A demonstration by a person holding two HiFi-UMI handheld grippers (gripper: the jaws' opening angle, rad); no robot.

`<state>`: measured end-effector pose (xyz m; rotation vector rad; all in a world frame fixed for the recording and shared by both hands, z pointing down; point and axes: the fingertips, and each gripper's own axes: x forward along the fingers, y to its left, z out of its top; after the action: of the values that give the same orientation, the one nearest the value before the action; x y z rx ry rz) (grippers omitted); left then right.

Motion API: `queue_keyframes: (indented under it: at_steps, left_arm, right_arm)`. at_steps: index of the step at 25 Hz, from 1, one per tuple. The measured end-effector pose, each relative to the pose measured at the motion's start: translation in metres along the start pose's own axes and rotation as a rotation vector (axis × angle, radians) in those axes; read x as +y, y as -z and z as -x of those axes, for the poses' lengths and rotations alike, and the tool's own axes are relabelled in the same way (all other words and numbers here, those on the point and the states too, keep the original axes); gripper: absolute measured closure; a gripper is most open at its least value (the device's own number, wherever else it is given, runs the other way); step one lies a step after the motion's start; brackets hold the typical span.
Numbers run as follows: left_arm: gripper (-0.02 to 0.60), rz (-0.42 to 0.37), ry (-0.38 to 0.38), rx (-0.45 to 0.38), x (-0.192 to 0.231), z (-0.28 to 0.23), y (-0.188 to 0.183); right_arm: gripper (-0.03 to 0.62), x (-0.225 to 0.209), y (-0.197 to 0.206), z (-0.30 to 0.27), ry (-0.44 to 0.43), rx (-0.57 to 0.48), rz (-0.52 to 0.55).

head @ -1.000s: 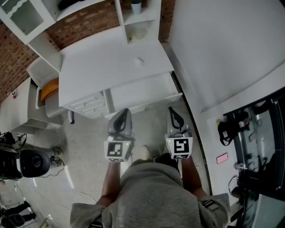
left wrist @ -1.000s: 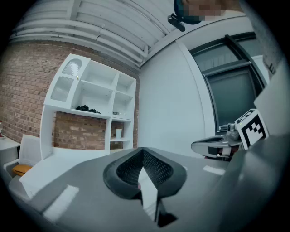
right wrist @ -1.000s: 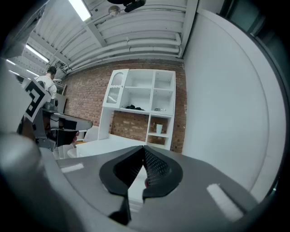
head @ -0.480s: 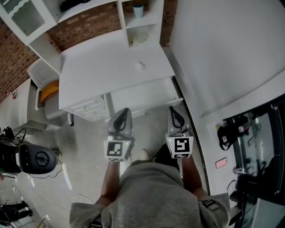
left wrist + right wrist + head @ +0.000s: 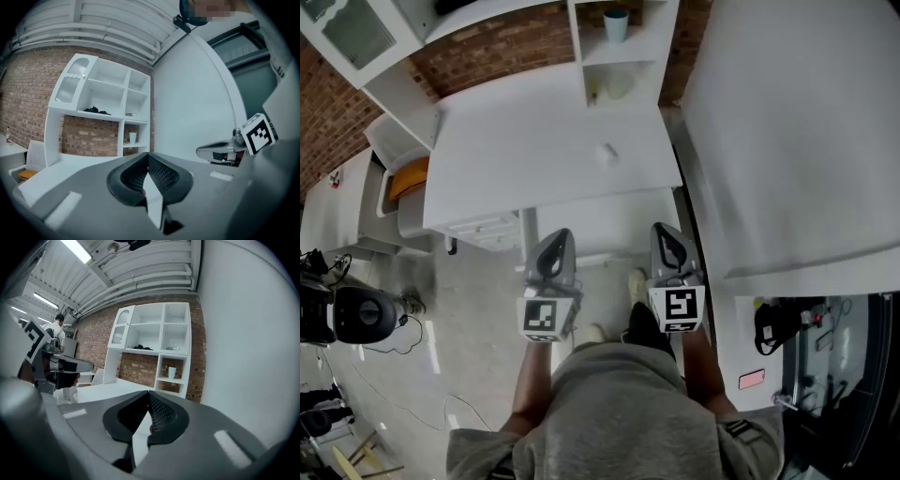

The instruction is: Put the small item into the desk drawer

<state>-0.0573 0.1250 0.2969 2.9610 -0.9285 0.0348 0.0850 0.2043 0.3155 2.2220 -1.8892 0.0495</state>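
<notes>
1. The left tool (image 5: 555, 246) and the right tool (image 5: 667, 242) are kept pressed together and empty, probably because nothing is yet within reach.
2. The small item (image 5: 607, 153) is seen on the counter (image 5: 506, 159), well ahead of both tools.

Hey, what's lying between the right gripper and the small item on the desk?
Nothing stands there. In the head view, only bare white desk separates the right gripper from the small item.

Looks like a big workroom: red brick wall (image 5: 502, 47), white table (image 5: 534, 159) and shelves (image 5: 623, 58), bare grey floor (image 5: 478, 319), long lights (image 5: 77, 250) up high.
</notes>
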Motion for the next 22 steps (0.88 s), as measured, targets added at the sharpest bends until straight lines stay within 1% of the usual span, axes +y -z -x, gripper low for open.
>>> queue_keyframes:
  at_steps: [5,10,17,22]
  left_arm:
    - [0.569,0.034,-0.125,0.026,0.009,-0.056,0.01]
    - [0.569,0.04,-0.213,0.047,0.024,-0.094,0.019]
    - [0.569,0.082,-0.32,0.089,0.044,-0.135,0.04]
    - [0.569,0.092,-0.362,0.118,0.062,-0.16,0.063]
  right_arm:
    - [0.591,-0.04,0.005,-0.066,-0.118,0.01,0.007]
    - [0.591,-0.061,0.016,-0.118,-0.209,0.045,0.018]
    - [0.591,-0.071,0.037,-0.185,-0.323,0.105,0.018]
    - [0.591,-0.07,0.062,-0.23,-0.38,0.157,0.02]
